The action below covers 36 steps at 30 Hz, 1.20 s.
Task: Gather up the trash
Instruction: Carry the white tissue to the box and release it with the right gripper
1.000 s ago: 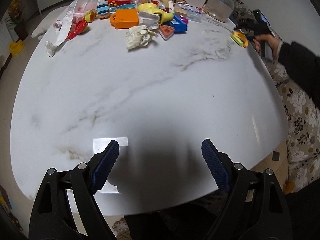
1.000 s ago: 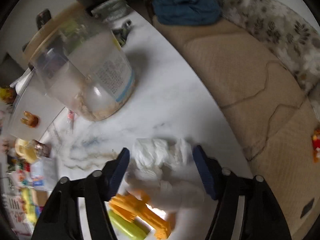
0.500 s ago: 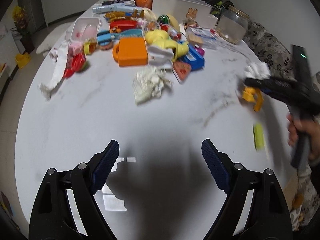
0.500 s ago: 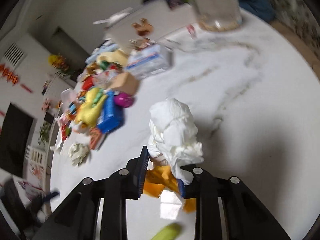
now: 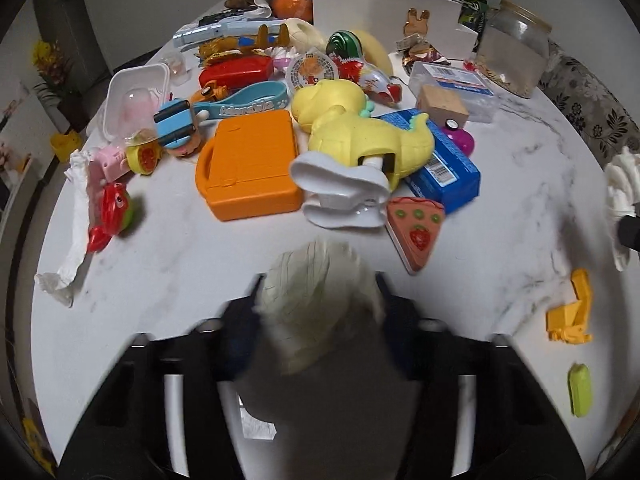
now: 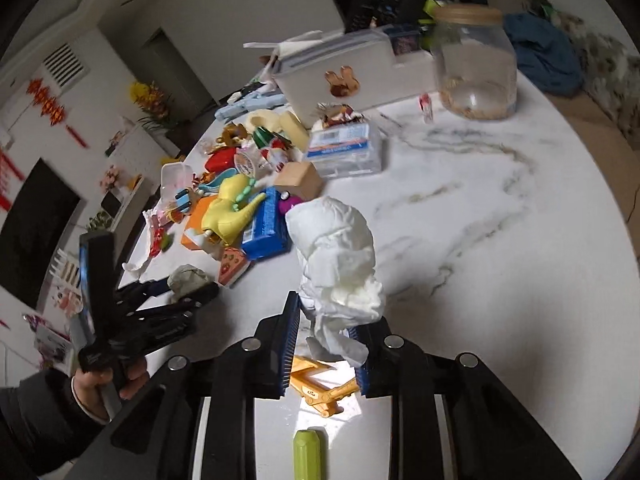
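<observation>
The right gripper [image 6: 324,330] is squeezed on a white tissue [image 6: 336,248] above the tabletop [image 6: 500,240], so the left gripper [image 5: 318,312], closing round the crumpled paper [image 5: 316,296] near the front edge, should pinch its middle firmly.

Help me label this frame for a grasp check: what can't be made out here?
- Left gripper, left wrist view: motion blur hides whether its fingers pinch the crumpled tissue.
- White tissue wad, right wrist view: its lower end sits hidden between the right gripper fingers.
</observation>
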Tool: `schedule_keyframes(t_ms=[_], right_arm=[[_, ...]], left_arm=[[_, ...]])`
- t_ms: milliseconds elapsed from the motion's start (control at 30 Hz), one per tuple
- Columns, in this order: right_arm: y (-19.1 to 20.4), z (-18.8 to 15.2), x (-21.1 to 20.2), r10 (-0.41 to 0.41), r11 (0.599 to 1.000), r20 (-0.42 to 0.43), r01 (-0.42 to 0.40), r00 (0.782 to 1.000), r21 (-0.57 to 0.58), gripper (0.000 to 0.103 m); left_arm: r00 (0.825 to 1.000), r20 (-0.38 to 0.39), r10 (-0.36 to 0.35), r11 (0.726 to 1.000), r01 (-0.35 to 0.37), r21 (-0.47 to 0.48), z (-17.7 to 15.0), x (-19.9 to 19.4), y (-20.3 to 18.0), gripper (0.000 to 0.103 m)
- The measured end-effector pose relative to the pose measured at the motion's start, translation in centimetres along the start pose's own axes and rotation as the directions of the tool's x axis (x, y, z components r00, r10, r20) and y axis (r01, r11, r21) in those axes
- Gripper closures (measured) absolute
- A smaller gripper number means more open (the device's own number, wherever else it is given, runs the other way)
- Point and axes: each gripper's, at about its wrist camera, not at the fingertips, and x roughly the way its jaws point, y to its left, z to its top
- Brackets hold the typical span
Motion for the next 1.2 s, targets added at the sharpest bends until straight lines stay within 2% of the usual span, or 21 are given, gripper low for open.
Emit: schedule_keyframes(t_ms=[100,200,333,467,567,733,833,867,967,1000,1033,1067,1167,1200], right_arm=[[0.0,-0.2,-0.4,0.009,1.0,0.004,-0.009,1.0,0.004,0.079],[1.0,-0.4,-1.9,0.038,0.999,0.012,-0.038,0.999,-0.029,0.079],[2.8,-1.6,-4.7,0.097,0.992,0.01,-0.096,0.995,-0.079,0.079],[5.2,-5.1,-8.6,0.169,0.974,-0.051,-0.175,0.984,-0.141,0.079],[6.7,-9.2,-11.5,0.201,0.951,-0.137,-0.226,0.97,-0.209,0.079],[7.0,-16.4,-13.4,0.204,0.912,-0.315,-0.297,0.927,-0.284,0.079],[5.7,-20.7,-12.7,0.185,0.901,-0.434,-0.329,0.882,-0.282,0.079],[5.2,-22.3,-12.1,0.155,0.898,-0.466,-0.321,0.871,-0.3,0.079],[4.0,-25.3,-9.7,0.105,0.898,-0.537,-0.313,0.837,-0.311,0.077],[3.3,-26.1,-8.6,0.094,0.903,-0.553,-0.305,0.828,-0.303,0.069],[2.8,-26.8,-7.4,0.087,0.908,-0.58,-0.304,0.81,-0.289,0.054],[2.4,-27.3,-6.4,0.069,0.912,-0.595,-0.292,0.801,-0.288,0.052],[1.7,-28.7,-4.7,0.014,0.913,-0.624,-0.264,0.781,-0.31,0.052],[1.7,-28.7,-4.8,0.014,0.912,-0.624,-0.266,0.782,-0.312,0.052]], left_arm=[[0.999,0.015,-0.04,0.999,0.041,-0.026,-1.0,-1.7,0.6,0.062],[0.994,0.05,-0.101,0.993,0.104,-0.062,-2.3,-5.3,1.1,0.062],[0.984,0.093,-0.153,0.985,0.159,-0.06,-4.5,-10.7,0.3,0.062],[0.982,0.101,-0.162,0.987,0.163,-0.009,-8.2,-15.5,-2.0,0.062],[0.981,0.093,-0.172,0.985,0.17,0.031,-11.5,-17.9,-3.6,0.061],[0.983,0.004,-0.185,0.979,0.184,0.087,-18.3,-19.7,-7.3,0.061],[0.981,-0.058,-0.188,0.972,0.194,0.13,-21.8,-19.4,-9.2,0.061],[0.981,-0.073,-0.182,0.971,0.191,0.143,-22.5,-19.1,-9.6,0.061],[0.973,-0.172,-0.154,0.963,0.186,0.192,-25.7,-16.8,-11.3,0.049],[0.971,-0.197,-0.135,0.964,0.175,0.202,-26.3,-15.9,-11.6,0.038],[0.961,-0.247,-0.122,0.962,0.176,0.207,-27.1,-14.6,-11.9,0.03],[0.946,-0.303,-0.116,0.962,0.183,0.202,-27.7,-13.4,-12.1,0.03],[0.909,-0.397,-0.127,0.964,0.207,0.165,-28.5,-11.1,-12.1,0.03],[0.906,-0.406,-0.121,0.967,0.2,0.157,-28.5,-10.8,-12.0,0.03]])
